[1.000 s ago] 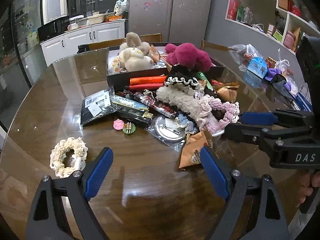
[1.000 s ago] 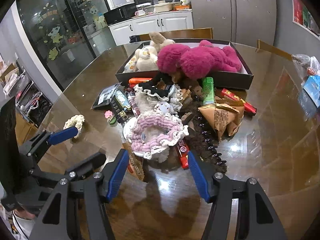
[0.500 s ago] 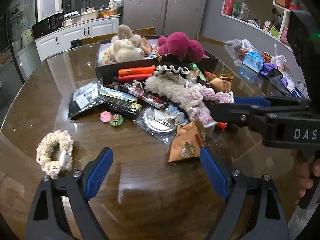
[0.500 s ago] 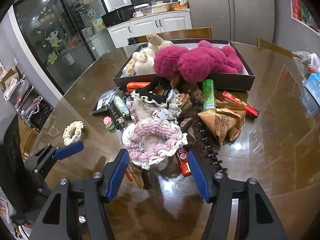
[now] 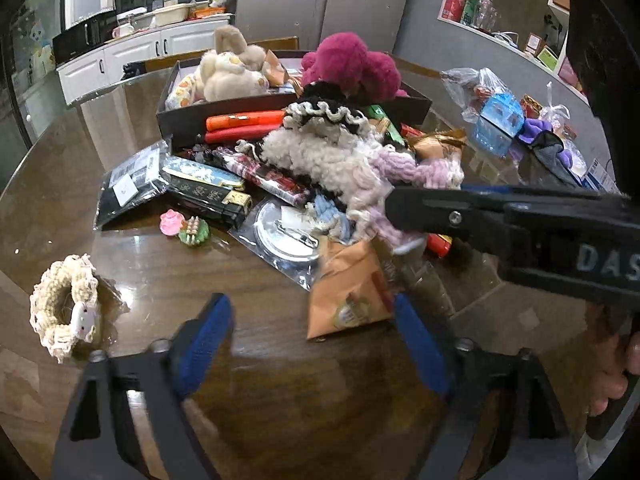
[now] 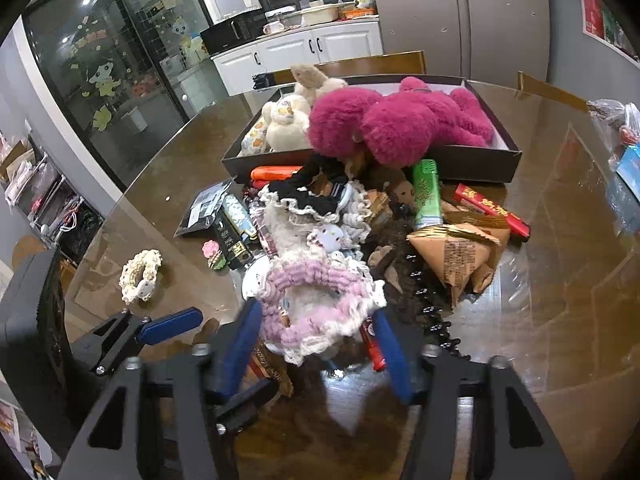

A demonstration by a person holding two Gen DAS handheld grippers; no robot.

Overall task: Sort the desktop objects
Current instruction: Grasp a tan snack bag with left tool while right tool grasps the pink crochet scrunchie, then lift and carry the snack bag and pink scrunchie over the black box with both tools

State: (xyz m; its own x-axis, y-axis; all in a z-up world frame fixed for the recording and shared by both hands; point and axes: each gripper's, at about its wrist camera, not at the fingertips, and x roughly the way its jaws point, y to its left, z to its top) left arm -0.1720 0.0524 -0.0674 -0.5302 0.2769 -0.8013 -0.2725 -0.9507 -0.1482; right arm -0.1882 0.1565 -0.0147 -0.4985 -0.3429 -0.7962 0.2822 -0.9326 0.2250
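Filling the dark box at the far side of the worktop, a magenta plush and a cream plush are seen, with snacks and scrunchies heaped in front of it. The right gripper is held with jaws spread on either side of the pink-and-white scrunchie, not clenched on it. The left gripper is held released above the worktop, near an orange snack packet; a cream scrunchie lies apart.
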